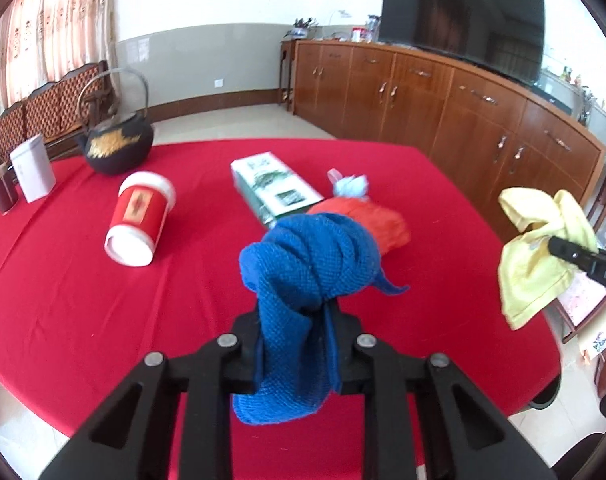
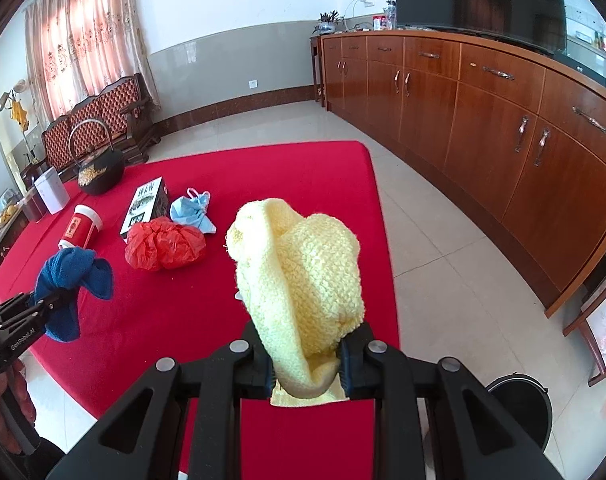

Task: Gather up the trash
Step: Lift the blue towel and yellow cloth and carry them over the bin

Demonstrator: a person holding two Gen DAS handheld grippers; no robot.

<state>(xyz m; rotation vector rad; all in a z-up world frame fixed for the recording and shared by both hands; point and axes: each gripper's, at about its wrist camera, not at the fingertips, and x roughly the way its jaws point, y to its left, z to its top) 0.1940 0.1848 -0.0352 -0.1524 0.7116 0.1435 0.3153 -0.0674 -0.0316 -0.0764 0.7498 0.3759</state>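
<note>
Red tablecloth [image 1: 83, 300] fills the foreground. Left gripper [image 1: 299, 320] is clamped on a blue cloth [image 1: 315, 256], right gripper [image 2: 307, 360] on a yellow cloth [image 2: 303, 264]. Left to collect, by my judgement: red crumpled bag [image 2: 165, 248], blue face mask [image 2: 191, 210]. Black bin [image 2: 523, 404] waits right.

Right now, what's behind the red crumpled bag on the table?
Directly behind the red crumpled bag lie a green-and-white box and a light blue face mask. The box's near end is hidden by the bag; whether the bag touches either can't be told.
</note>
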